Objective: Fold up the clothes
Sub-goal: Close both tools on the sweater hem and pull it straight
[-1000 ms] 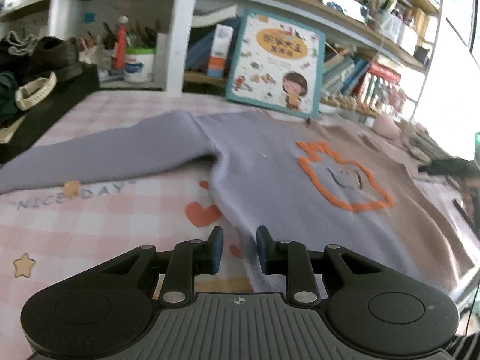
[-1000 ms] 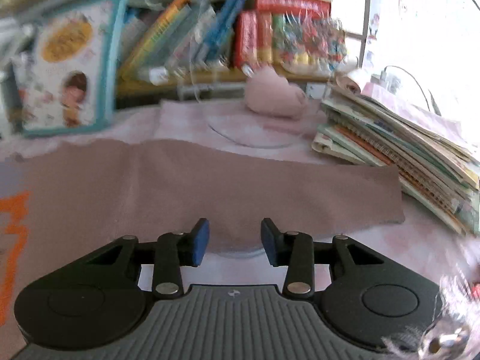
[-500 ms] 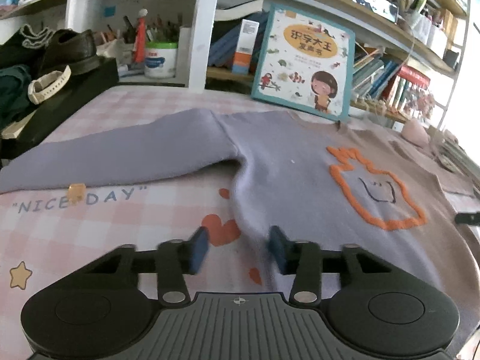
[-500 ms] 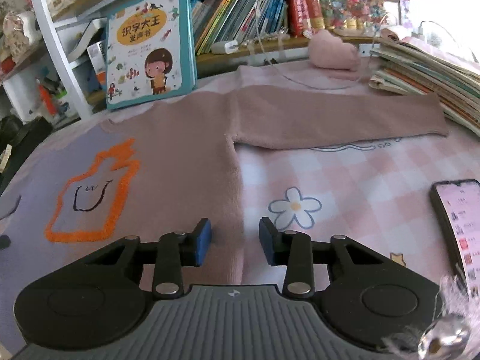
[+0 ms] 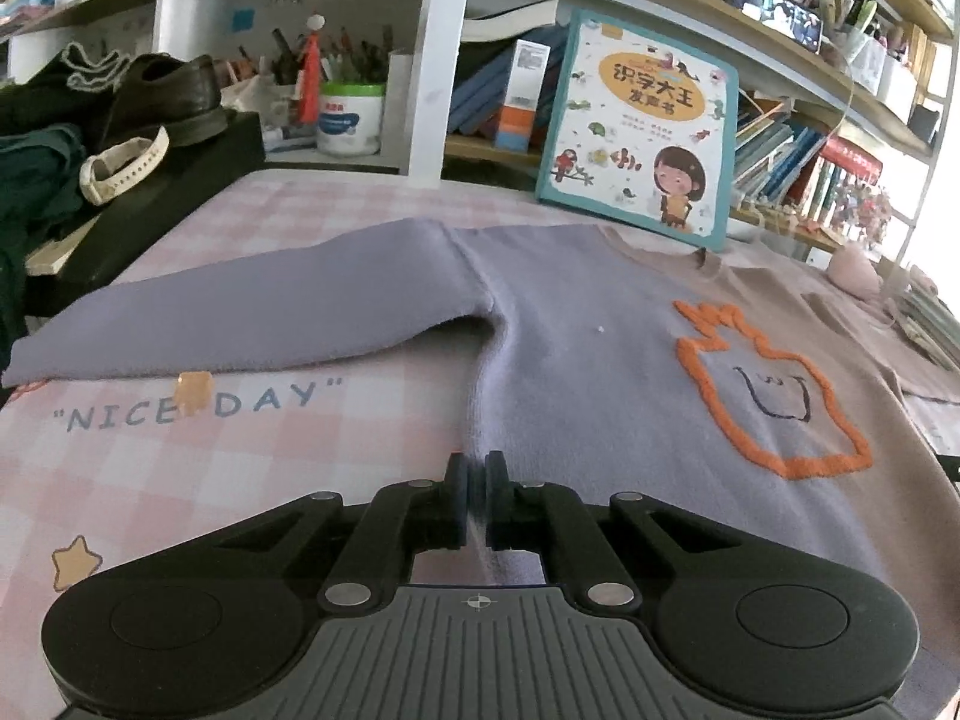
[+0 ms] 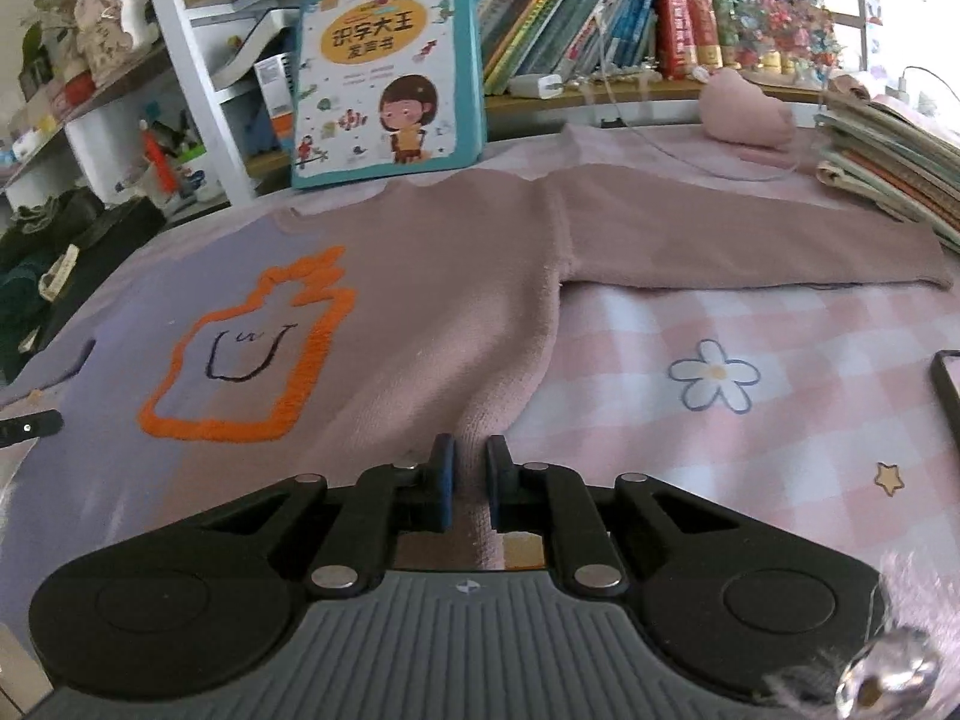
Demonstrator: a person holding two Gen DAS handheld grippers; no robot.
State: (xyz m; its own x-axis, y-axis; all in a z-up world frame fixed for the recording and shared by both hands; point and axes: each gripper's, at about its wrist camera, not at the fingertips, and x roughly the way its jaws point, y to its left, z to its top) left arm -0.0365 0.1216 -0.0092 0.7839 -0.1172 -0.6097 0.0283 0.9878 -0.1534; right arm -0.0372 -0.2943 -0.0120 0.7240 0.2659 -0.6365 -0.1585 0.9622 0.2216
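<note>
A sweater [image 5: 600, 372] lies flat, front up, on a pink checked cloth, lilac on its left half and dusty pink on its right [image 6: 432, 276], with an orange outline figure on the chest. Both sleeves lie stretched out sideways. My left gripper [image 5: 477, 474] is shut on the lilac side edge near the hem. My right gripper [image 6: 468, 462] is shut on the pink side edge near the hem, which is pinched into a small ridge.
A picture book [image 5: 642, 126] leans on the shelf behind the collar. A black box with a shoe [image 5: 162, 102] stands at the far left. A stack of books [image 6: 888, 162] lies by the right sleeve end, a phone [image 6: 948, 384] at right.
Both grippers moved down to the sweater's lower side edges and closed on the fabric; a second ago both were open above it.
</note>
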